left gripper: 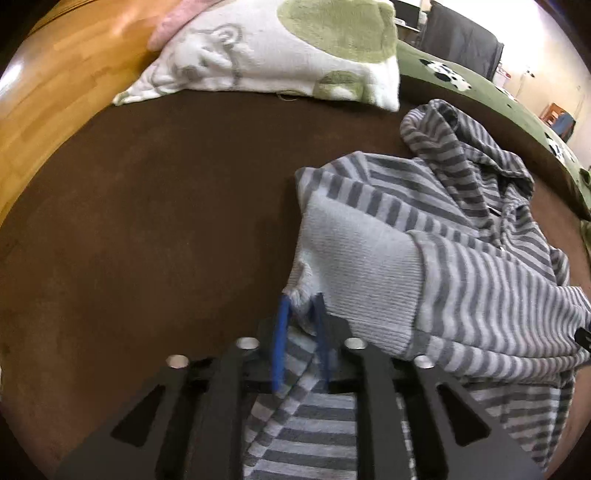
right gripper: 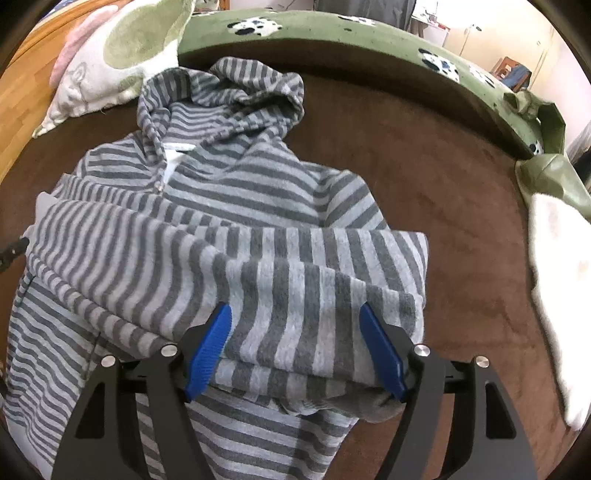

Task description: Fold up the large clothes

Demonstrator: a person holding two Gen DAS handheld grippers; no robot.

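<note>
1. My striped hoodie (right gripper: 207, 192) lies on the brown bed (right gripper: 443, 206), hood toward the pillow (right gripper: 122, 48), sleeves folded across its chest.
2. My left gripper (left gripper: 301, 306) is partly open, the plain grey cuff (left gripper: 354, 258) between its fingers; whether they pinch it, I cannot tell.
3. My right gripper (right gripper: 295, 317) gapes wide, straddling the folded sleeve without pressing.
4. The hoodie's hem is cut off below.

Both wrist cameras look steeply down along their own claws, close over the striped hoodie (left gripper: 461, 258) on the brown bed. Both views share the hoodie (right gripper: 207, 206), with the pillow (left gripper: 266, 51) at eleven o'clock and the green blanket (right gripper: 369, 33) at one.
</note>
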